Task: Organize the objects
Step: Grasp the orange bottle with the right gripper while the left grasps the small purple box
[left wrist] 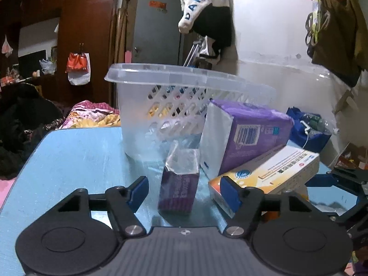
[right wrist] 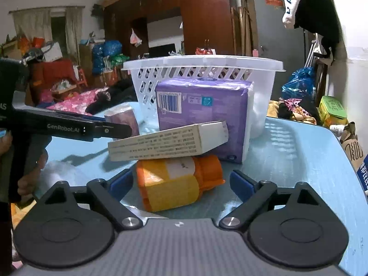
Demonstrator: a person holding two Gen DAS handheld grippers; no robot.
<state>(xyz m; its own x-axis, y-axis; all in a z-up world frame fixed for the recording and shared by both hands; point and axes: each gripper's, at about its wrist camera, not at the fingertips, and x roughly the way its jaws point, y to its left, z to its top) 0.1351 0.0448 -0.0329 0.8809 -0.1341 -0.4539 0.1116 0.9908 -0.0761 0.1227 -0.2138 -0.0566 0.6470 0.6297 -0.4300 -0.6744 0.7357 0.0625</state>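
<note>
We see a blue table with a white basket standing near its far edge. The basket is our landmark.

Right in front of the basket leans a big purple pack. It touches the basket wall. A long flat box rests tilted against the front of the purple pack. Its low end lies on an orange bottle, which is on its side on the table, in front of the basket.

To the left of the purple pack, also in front of the basket, stands a small purple packet with a clear wrapper on top.

Our left gripper is low over the table. Its jaws are spread, and the small purple packet sits between them. The blue pads do not touch it. The corner of the flat box sits just beside the right pad and crowds that side.

Our right gripper is spread wide too. The orange bottle lies between its jaws, but the pads stay off it. The flat box hangs over the bottle.

A hand holds the left gripper's handle. Behind the basket we see a messy room with clothes, bags and a brown wardrobe.
</note>
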